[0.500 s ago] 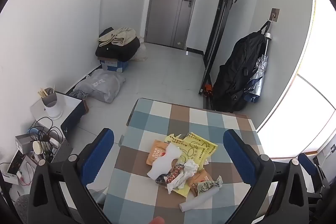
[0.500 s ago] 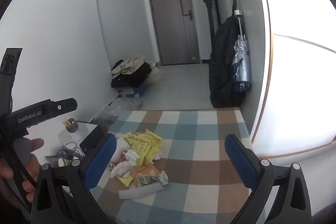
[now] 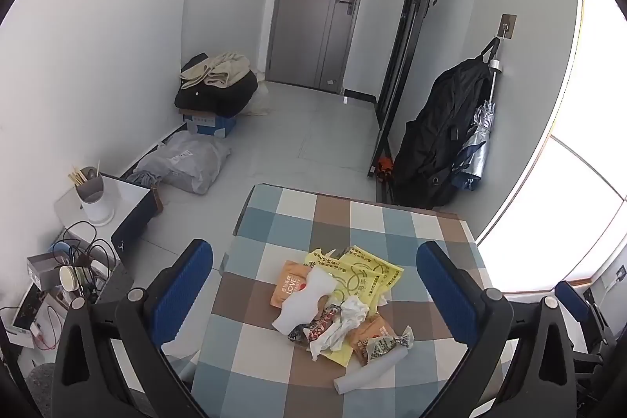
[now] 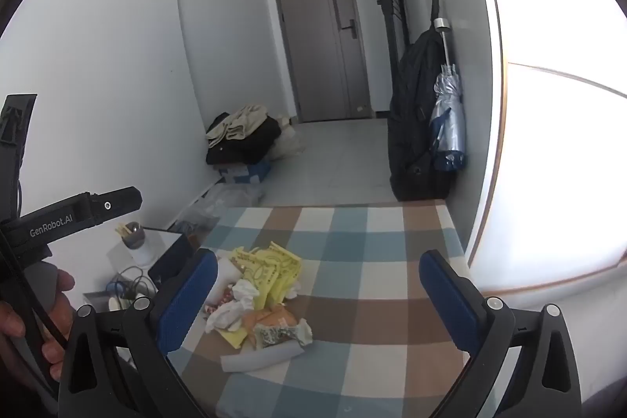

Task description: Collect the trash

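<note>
A pile of trash (image 3: 341,308) lies on the checkered table (image 3: 298,218): a yellow plastic bag (image 3: 360,271), an orange wrapper (image 3: 288,285), crumpled white tissue (image 3: 345,320), snack wrappers and a white paper roll (image 3: 368,371). My left gripper (image 3: 313,292) is open and empty, held above the pile. My right gripper (image 4: 317,294) is open and empty, above the table with the pile (image 4: 258,304) by its left finger. The yellow bag (image 4: 270,269) and the paper roll (image 4: 260,355) show there too.
A low side table (image 3: 117,198) with a white cup holder (image 3: 94,194) and tangled cables stands to the left. Bags and clothes (image 3: 215,85) lie on the floor by the wall. A black bag and umbrella (image 3: 443,143) hang to the right. The window edge borders the table (image 4: 458,241).
Both views have shifted only slightly; the pile and both grippers stand as before.
</note>
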